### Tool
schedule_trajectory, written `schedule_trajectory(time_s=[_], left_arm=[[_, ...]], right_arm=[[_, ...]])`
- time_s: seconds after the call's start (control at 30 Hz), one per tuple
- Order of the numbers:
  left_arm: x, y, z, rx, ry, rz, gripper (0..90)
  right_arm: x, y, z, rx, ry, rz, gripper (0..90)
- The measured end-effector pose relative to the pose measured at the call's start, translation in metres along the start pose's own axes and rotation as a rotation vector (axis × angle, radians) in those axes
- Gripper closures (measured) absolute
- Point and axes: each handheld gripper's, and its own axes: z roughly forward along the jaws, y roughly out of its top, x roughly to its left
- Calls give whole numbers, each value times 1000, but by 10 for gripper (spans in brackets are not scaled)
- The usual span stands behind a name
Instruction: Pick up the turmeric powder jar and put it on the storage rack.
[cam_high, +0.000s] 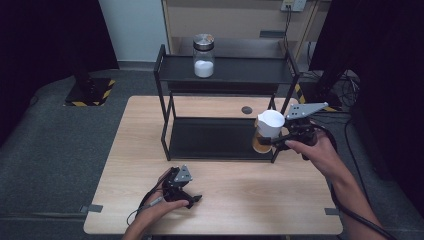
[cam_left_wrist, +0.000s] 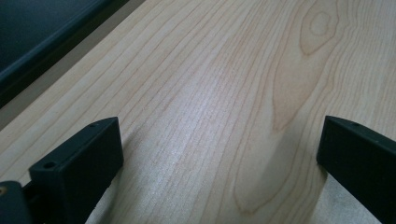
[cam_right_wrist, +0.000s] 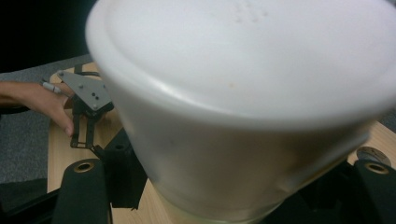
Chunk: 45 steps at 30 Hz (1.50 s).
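We are holding an upright jar (cam_high: 266, 131) clamped in the right gripper (cam_high: 278, 141), the shelf (cam_high: 210, 137) lying at nine o'clock, while the left gripper (cam_high: 192, 199) is resting open.

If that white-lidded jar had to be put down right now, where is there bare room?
Bare wood lies between the left gripper and the table's right edge. The rack's lower shelf looks empty, as does the top shelf right of the glass jar. It is tight where the right gripper holds the white-lidded jar by the rack's post.

Dim dark surroundings, overhead sheen on table (cam_left_wrist: 205, 107), white lid (cam_right_wrist: 243, 93) blurred close-up
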Motion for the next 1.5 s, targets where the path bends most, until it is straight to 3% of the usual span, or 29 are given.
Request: schedule_trajectory(time_s=[1.03, 1.5], left_arm=[[0, 0, 0, -3, 1, -3, 0], [0, 0, 0, -2, 0, -3, 0]], right_arm=[[-10, 74, -10, 2, 43, -32, 316], [-13, 119, -24, 13, 27, -41, 316]])
